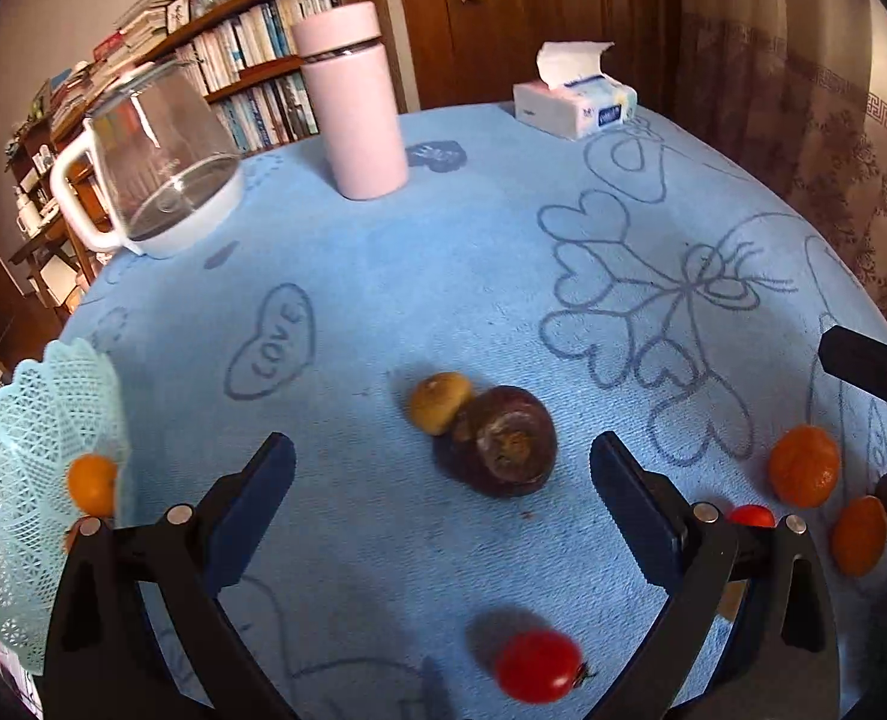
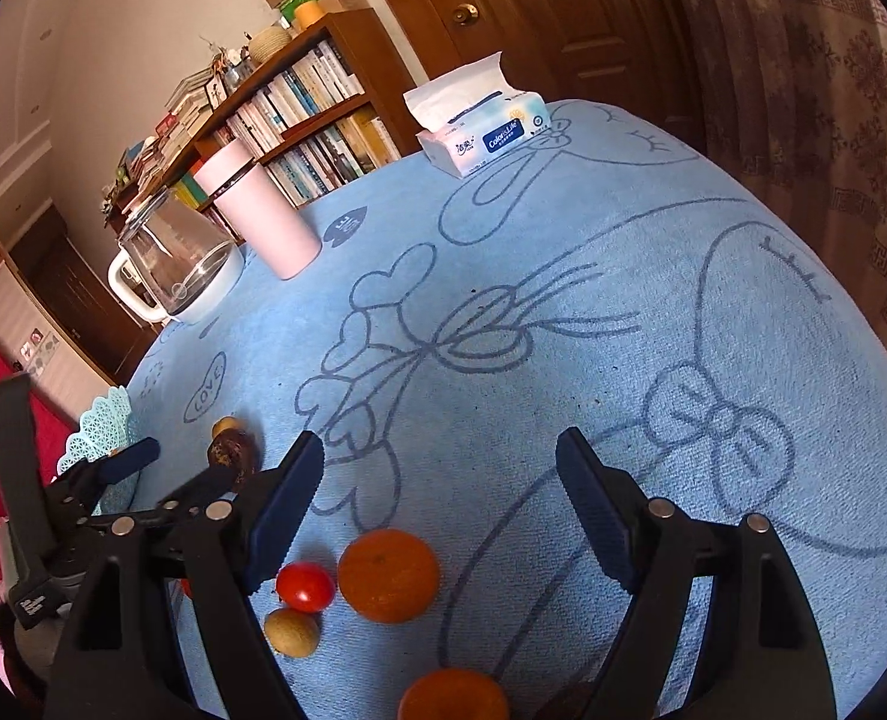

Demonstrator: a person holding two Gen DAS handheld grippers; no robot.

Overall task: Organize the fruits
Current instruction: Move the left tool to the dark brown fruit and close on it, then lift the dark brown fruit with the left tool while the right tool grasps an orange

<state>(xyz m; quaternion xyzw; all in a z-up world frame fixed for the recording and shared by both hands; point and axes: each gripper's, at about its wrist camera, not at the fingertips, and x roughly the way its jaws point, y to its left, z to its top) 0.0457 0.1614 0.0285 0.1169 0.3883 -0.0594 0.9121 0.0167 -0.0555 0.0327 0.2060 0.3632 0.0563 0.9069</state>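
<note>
Fruit loose on blue cloth | mangosteen dark, scuffed | both tongs apart, empty

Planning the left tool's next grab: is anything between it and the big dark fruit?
Nothing visible. The left tool is open, with bare cloth up to the dark fruit. A small tan fruit touches its far side, so it may get nudged.

A home living room: a crowded bookshelf, wooden door, patterned curtains, and a towel-covered tabletop.
</note>
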